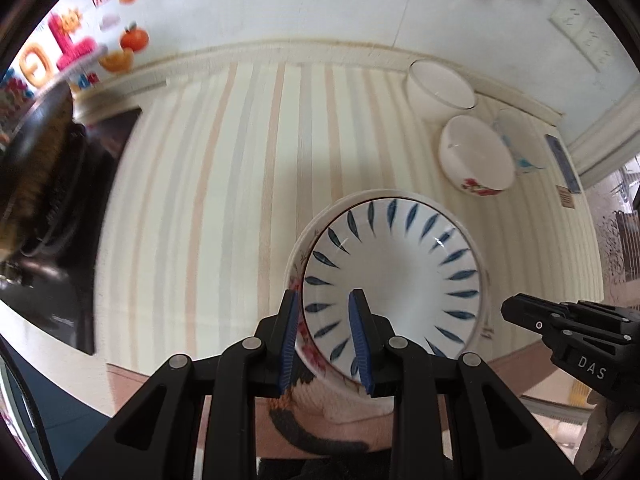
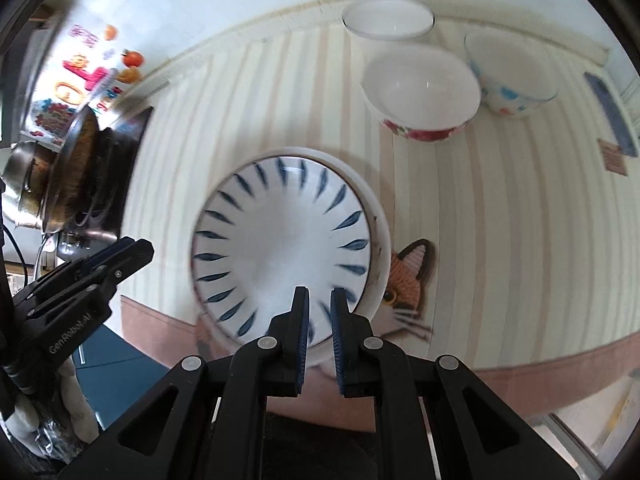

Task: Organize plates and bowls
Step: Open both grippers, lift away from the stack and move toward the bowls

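**Leaf-patterned bowl nested in a floral bowl, left claw straddling the rims**

A white bowl with blue leaf strokes [image 1: 394,276] sits inside a floral bowl [image 1: 308,350] at the near edge of a striped worktop [image 1: 224,184]. Glazed ceramic — likely stiff, slippery and breakable, best pinched at the rim. The left claw [image 1: 325,340] has one blue pad outside the stack and one inside it, parted and not visibly clamped. The right claw [image 2: 320,330] hovers at the bowl's near rim, jaws narrowly apart, holding nothing. Three more bowls — one floral [image 2: 422,98] — stand well apart by the wall.
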Available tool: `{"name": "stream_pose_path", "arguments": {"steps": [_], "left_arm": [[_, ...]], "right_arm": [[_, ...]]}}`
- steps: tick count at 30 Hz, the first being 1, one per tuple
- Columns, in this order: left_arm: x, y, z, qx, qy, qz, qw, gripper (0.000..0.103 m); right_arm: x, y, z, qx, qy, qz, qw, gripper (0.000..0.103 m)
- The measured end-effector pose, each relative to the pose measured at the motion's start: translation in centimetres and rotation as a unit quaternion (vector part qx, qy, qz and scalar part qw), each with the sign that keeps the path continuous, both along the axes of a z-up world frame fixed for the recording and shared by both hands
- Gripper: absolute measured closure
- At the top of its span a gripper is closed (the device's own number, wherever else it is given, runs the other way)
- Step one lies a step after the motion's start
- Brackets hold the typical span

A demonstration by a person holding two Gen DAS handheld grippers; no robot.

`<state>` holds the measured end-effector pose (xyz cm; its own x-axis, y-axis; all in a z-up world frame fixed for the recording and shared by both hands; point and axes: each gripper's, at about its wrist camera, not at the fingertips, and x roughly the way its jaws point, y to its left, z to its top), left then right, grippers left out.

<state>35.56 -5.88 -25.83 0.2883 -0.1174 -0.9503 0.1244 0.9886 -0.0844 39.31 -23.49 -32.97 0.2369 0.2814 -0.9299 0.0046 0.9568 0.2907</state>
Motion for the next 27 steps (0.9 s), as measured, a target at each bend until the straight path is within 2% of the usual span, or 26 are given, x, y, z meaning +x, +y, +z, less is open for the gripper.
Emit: {"name": "stream_pose_path", "arguments": {"steps": [2,4,11,13,15,16,17,27], "left_arm": [[-1.3,0.2,1.6,0.010,-0.014,-0.002,0.9999,0.080],[-2.6,0.4,3.0,0.012,-0.026,-0.001,0.9996,0.079],[-7.9,1.5,7.5,0.015,-0.082,0.005,0.9965,0.073],[-9.4,1.9,8.6,0.012,-0.094,0.003,0.9955,0.059],[-10.6,2.0,9.4,0.010,-0.106,-0.001,0.9943,0.043],[-11.5,2.2,10.0,0.008,-0.113,-0.003,0.9936,0.035],[-11.9,2.3,10.3,0.005,-0.117,-0.004,0.9931,0.033],[-15.7,3.1,12.7,-0.017,-0.132,-0.007,0.9911,0.032]], "right_arm": [[-2.0,0.7,2.2,-0.006,-0.026,-0.003,1.000,0.078],[-4.1,1.3,4.2,-0.006,-0.047,-0.007,0.999,0.064],[-10.9,3.4,9.9,-0.015,-0.105,-0.009,0.994,0.054],[-12.4,3.7,11.2,-0.019,-0.118,-0.011,0.993,0.040],[-14.3,4.1,12.7,-0.022,-0.135,-0.016,0.990,0.032],[-15.1,4.4,13.2,-0.024,-0.140,-0.018,0.990,0.031],[-15.7,4.5,13.6,-0.026,-0.144,-0.020,0.989,0.031],[-20.9,5.3,17.1,-0.030,-0.175,-0.028,0.984,0.031]]}}
